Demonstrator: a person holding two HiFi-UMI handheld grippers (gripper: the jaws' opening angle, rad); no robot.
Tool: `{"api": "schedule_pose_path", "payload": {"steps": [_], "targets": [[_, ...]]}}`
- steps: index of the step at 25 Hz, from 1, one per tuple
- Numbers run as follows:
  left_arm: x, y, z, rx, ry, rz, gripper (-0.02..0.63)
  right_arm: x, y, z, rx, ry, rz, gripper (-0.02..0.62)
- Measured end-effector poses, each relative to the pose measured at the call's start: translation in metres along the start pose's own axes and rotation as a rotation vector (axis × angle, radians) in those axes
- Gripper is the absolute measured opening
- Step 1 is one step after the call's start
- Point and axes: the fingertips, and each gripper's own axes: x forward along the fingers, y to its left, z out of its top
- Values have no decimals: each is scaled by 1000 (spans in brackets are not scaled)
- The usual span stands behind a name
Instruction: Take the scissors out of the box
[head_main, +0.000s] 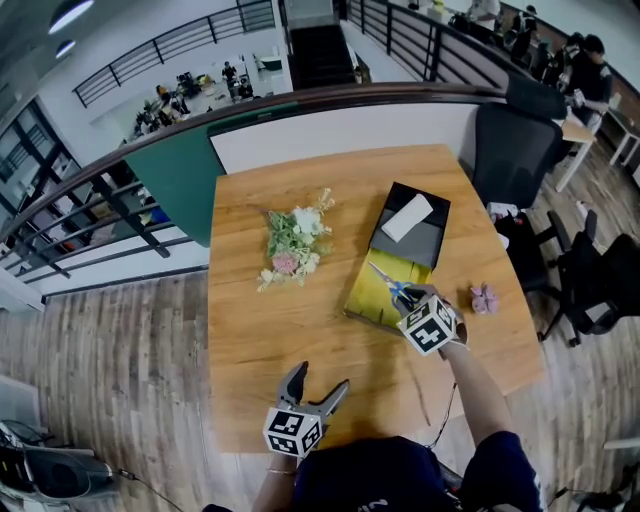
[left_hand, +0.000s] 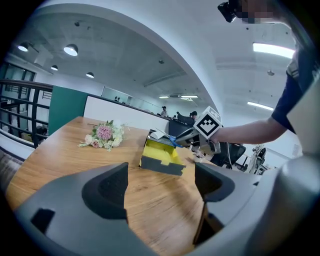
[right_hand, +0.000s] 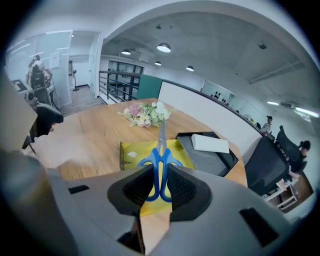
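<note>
- In the head view, we are holding the right gripper (head_main: 403, 298) over the open yellow box (head_main: 372, 300), which is lying on the wooden table (head_main: 260, 330). Its jaws are clamping the blue-handled scissors (head_main: 386, 279), whose blades are pointing away from us across the box's yellow inside.
- A black tray (head_main: 425, 240) with a white block (head_main: 407, 217) in it is adjoining the box's far end. A bouquet of artificial flowers (head_main: 293, 240) is lying to the left, well apart from the box.
- The left gripper (head_main: 320, 383) is hovering near the table's near edge, jaws spread.
- In the left gripper view, we are seeing the left gripper's (left_hand: 160, 182) jaws standing wide apart with only bare tabletop between them. Beyond them, the right gripper is carrying the scissors (left_hand: 173, 142) above the box's (left_hand: 160, 156) far end.
- In the right gripper view, the right gripper's (right_hand: 160, 182) jaws are standing narrow, pressing on the scissors' (right_hand: 161, 150) blue handle loops from both sides. The steel blades are reaching forward over the box (right_hand: 132, 152), towards the flowers.
</note>
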Motion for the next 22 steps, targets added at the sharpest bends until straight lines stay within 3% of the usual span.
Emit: {"api": "schedule_pose_path", "payload": {"steps": [11, 18, 22], "targets": [[3, -14, 9, 24, -30, -29, 419, -85, 12, 25, 47, -264, -144, 97], [2, -13, 11, 36, -60, 2, 417, -135, 32, 10, 220, -422, -250, 97], [0, -12, 12, 44, -70, 12, 416, -152, 48, -13, 318, -457, -292, 97]]}}
